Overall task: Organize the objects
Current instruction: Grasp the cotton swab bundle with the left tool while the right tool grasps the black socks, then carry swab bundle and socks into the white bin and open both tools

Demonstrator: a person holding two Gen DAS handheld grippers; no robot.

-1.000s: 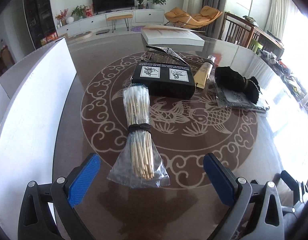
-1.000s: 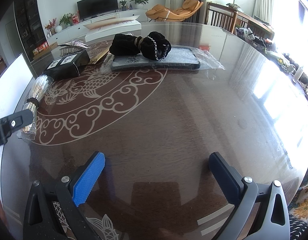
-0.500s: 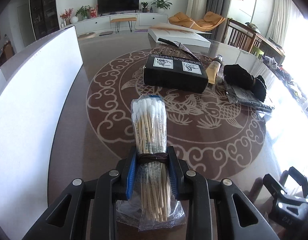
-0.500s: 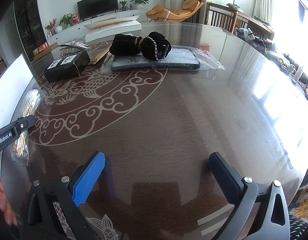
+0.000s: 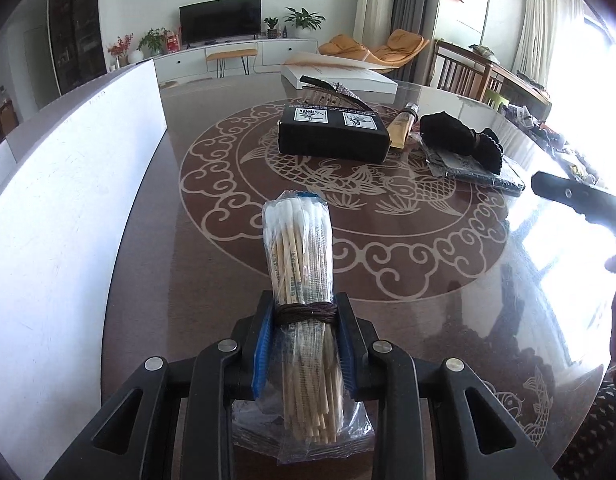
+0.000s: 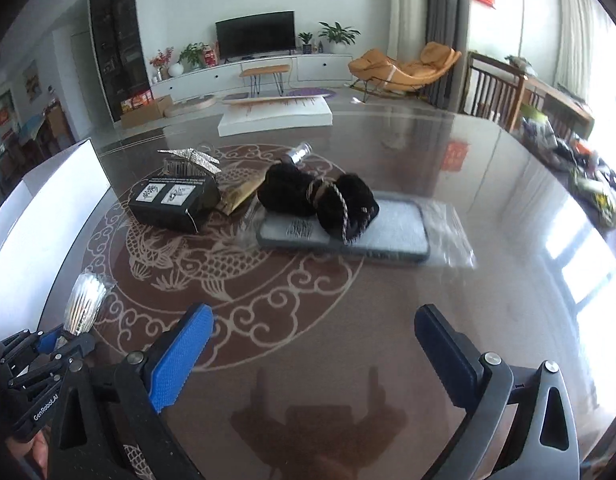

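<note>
My left gripper (image 5: 304, 340) is shut on a bagged bundle of cotton swabs (image 5: 302, 264), clamped at its dark tie and held above the round glass table (image 5: 447, 320). The bundle also shows in the right wrist view (image 6: 84, 306), at the left in the left gripper (image 6: 54, 344). My right gripper (image 6: 313, 354) is open and empty over the table's near part. Further back lie a black box (image 6: 174, 202), a black scrunchie (image 6: 319, 202) on a bagged phone case (image 6: 359, 234), a tan tube (image 6: 244, 194) and a hair comb clip (image 6: 190, 160).
A white box (image 5: 64, 216) stands along the table's left side. A flat white box (image 6: 276, 116) lies at the table's far edge. A wooden chair (image 6: 495, 92) stands at the far right. Part of the right gripper (image 5: 579, 198) shows at the left view's right edge.
My left gripper closed on the swab bundle and lifted it off the table. My right gripper rose and moved forward toward the objects, staying open.
</note>
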